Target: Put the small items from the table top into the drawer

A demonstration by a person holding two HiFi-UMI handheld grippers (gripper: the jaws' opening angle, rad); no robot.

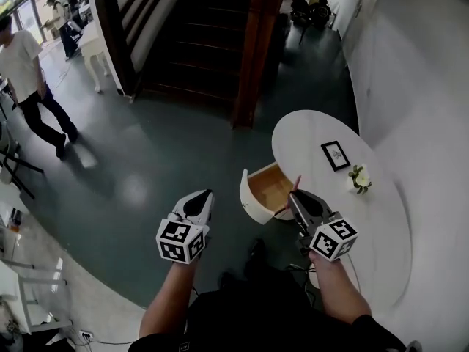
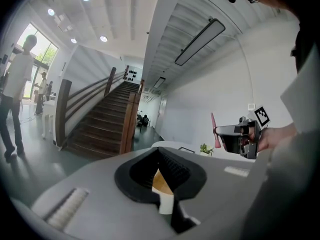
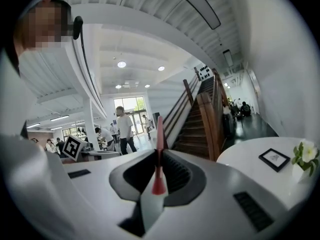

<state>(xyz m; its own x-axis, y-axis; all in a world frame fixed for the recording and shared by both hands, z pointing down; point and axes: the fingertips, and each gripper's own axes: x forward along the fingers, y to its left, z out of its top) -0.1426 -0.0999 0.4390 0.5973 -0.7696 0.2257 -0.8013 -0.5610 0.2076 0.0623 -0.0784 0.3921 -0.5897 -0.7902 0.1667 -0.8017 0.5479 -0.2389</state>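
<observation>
Red stick (image 3: 160,126) in R tongs (image 3: 159,156) (drawer (image 1: 254,205) open)

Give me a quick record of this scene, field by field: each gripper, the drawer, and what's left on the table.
left gripper: shut, empty, off the table's edge
right gripper: shut on a thin pink stick, near the drawer
drawer: open, wooden inside; contents unclear
table: white; holds a picture frame and a small flower pot
</observation>
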